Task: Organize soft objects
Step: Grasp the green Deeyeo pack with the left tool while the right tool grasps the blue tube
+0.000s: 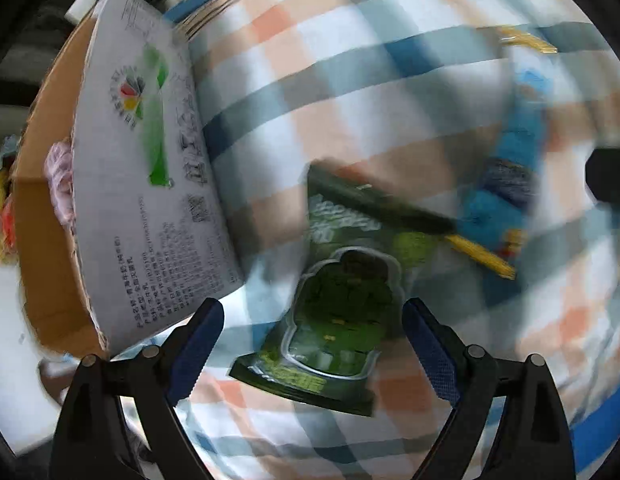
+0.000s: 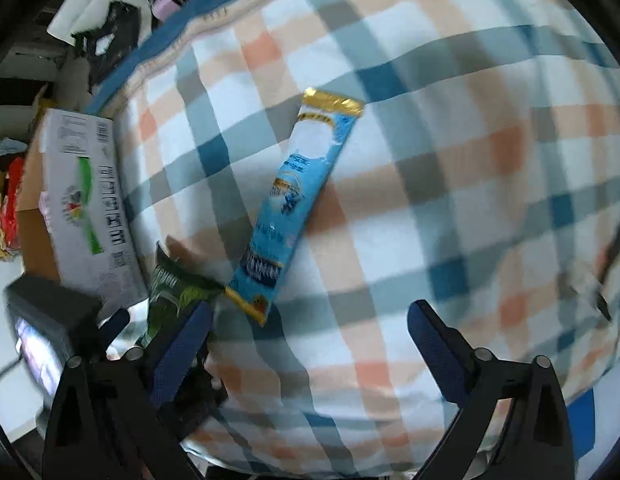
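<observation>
2 grippers, left (image 1: 313,336) and right (image 2: 310,336), gape wide, empty. Blur smears the green packet (image 1: 342,304); a box (image 1: 149,184) hides pink cloth (image 1: 59,176) at the plaid bed's (image 2: 450,208) edge.

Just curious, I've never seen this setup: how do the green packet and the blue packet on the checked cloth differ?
The green packet is broad and dark; the blue packet is a long, narrow stick with gold ends. The green packet lies nearer the cardboard box, the blue packet farther out. Both lie flat on the checked cloth, ungripped.

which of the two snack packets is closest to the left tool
The dark green packet, lying right between the open left tool; the blue stick packet lies farther off.
</observation>
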The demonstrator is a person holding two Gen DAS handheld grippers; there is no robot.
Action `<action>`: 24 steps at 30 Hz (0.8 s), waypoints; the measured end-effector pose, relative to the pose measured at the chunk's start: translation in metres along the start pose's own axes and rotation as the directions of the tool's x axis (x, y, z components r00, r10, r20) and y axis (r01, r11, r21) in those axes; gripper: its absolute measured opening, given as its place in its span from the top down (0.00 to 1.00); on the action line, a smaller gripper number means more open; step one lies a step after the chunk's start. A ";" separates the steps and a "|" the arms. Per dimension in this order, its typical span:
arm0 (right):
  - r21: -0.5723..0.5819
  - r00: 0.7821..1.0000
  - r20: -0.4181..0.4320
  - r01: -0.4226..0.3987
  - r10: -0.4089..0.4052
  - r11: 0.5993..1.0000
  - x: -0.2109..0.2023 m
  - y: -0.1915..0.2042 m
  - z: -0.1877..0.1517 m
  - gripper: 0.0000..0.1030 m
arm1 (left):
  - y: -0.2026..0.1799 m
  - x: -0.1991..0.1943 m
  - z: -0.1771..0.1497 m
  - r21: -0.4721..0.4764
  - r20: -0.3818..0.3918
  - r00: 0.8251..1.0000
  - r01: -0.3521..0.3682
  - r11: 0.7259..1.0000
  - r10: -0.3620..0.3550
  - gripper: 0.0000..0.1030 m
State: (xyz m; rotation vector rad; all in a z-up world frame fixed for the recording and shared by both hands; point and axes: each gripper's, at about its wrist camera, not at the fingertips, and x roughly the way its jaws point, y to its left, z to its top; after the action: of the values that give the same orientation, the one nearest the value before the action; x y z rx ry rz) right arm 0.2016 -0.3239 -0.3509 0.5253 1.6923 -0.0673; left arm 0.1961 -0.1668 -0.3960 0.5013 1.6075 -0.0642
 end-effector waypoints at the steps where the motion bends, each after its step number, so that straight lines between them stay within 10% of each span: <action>1: 0.018 1.000 -0.006 -0.019 0.019 1.000 0.006 0.000 0.006 0.12 | 0.000 -0.001 0.000 -0.001 0.013 1.000 -0.001 1.000 0.001 0.13; 6: 0.034 0.999 -0.036 0.009 -0.008 0.999 0.034 0.011 0.028 0.21 | -0.005 -0.002 -0.007 -0.001 0.028 0.999 -0.034 0.999 0.034 0.19; 17: -0.061 0.989 -0.080 0.120 -0.124 0.991 0.064 0.036 0.026 0.74 | -0.010 0.009 -0.022 -0.007 -0.020 1.000 -0.011 1.000 0.010 0.30; 24: -0.151 0.970 -0.111 0.198 -0.215 0.969 0.059 0.015 -0.004 0.76 | -0.029 0.012 -0.017 0.026 -0.016 1.000 0.019 0.999 -0.018 0.33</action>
State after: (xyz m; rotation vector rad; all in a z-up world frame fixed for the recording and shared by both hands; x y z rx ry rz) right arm 0.1980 -0.2910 -0.4027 0.2512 1.8565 -0.0675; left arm 0.1695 -0.1833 -0.4128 0.5082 1.6287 -0.0955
